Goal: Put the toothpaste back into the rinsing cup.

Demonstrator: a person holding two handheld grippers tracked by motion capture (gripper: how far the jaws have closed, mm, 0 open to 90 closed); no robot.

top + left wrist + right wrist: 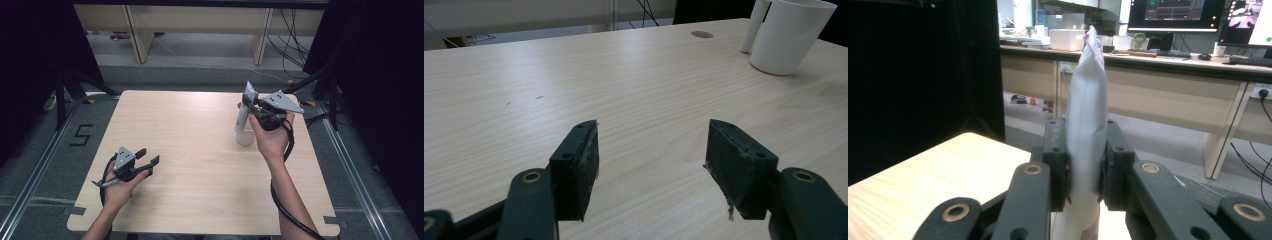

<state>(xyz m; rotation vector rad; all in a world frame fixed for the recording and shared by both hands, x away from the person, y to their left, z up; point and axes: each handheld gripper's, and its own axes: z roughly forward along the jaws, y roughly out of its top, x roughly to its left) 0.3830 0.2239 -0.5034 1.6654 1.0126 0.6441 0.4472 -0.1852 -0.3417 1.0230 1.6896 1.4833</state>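
Note:
A white squeeze tube point(243, 114) stands upright at the right of the table, flat crimped end up, with my right gripper point(251, 107) shut on its upper part. In the right gripper view the tube point(1088, 115) is pinched between both black pads. A white cup point(245, 137) stands just in front of the tube. In the left gripper view the tube's lower end point(756, 25) shows outside the cup point(791, 35), close behind it. My left gripper point(149, 156) hovers low over the table's front left, open, with nothing between its fingers point(579, 170).
The light wooden table point(200, 130) has a small round grommet point(702, 34) near the cup. Black curtains flank both sides. Desk legs and cables lie on the floor beyond the far edge, and a desk with monitors point(1173, 15) stands farther off.

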